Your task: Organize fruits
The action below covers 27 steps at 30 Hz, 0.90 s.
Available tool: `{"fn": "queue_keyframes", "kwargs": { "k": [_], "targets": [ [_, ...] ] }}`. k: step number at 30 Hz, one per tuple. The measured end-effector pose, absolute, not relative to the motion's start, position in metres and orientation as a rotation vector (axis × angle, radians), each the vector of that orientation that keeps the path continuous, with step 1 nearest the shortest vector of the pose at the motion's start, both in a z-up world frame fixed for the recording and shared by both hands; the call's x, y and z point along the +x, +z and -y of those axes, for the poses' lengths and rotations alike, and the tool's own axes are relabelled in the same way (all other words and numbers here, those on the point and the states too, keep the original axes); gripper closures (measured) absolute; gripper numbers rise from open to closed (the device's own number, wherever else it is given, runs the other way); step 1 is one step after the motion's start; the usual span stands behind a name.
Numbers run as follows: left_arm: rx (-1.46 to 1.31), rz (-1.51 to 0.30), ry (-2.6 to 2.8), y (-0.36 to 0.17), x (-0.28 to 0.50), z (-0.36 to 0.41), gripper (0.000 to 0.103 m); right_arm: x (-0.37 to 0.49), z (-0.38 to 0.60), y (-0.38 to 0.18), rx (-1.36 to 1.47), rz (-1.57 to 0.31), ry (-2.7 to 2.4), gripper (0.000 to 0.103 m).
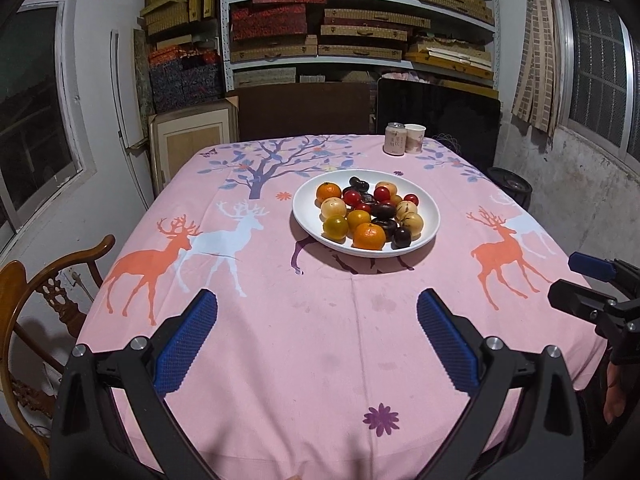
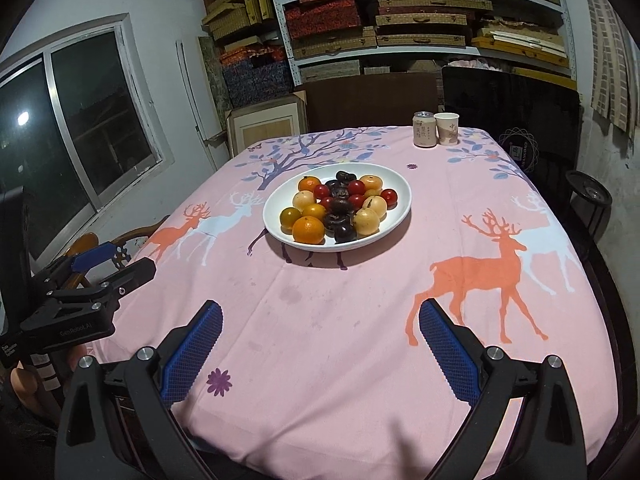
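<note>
1. Plainly, through the left wrist camera: my left gripper [image 1: 317,316] is spread wide with nothing between its blue pads, low over the pink tablecloth [image 1: 280,360]. The white plate [image 1: 430,210] sits at twelve o'clock, well ahead, heaped with mixed fruits [image 1: 368,212]: oranges at its seven o'clock edge, dark plums in the middle, red tomatoes toward the back. The right gripper's tips show at three o'clock.

2. Through the right wrist camera: my right gripper [image 2: 320,318] is likewise wide apart and carries nothing. The plate lies at eleven o'clock; a can [image 2: 424,129] and a paper cup [image 2: 447,128] stand beyond it.

3. All the fruit lies on the plate, which fits either a pile awaiting sorting or one just gathered. For any pick, I judge a pinch across a fruit's middle safest; these roll.
</note>
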<state>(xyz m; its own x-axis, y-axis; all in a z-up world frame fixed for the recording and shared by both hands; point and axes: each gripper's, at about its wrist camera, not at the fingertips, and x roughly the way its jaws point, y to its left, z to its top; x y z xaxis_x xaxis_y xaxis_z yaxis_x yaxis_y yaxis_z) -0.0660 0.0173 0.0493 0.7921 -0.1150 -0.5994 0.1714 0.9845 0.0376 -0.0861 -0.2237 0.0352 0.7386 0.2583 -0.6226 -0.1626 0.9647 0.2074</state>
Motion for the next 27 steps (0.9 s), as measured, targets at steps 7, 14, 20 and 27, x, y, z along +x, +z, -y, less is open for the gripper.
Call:
{"fn": "queue_keyframes", "kwargs": {
  "k": [7, 14, 20, 27],
  "targets": [
    [0.086, -0.631, -0.159, 0.053, -0.077, -0.017, 0.005, -0.097, 0.225, 0.037, 0.147, -0.693, 0.227, 0.004],
    [0.111, -0.623, -0.148, 0.057, -0.080, -0.010, 0.005, -0.097, 0.228, 0.033, 0.160, -0.700, 0.224, 0.004],
    [0.122, -0.617, -0.130, 0.055, -0.078, -0.007, 0.005, -0.096, 0.229, 0.029, 0.168, -0.712, 0.222, 0.004],
    [0.150, -0.591, -0.119, 0.058, -0.080, -0.004, 0.005, -0.095, 0.231, 0.027, 0.173, -0.713, 0.218, 0.004]
  ]
}}
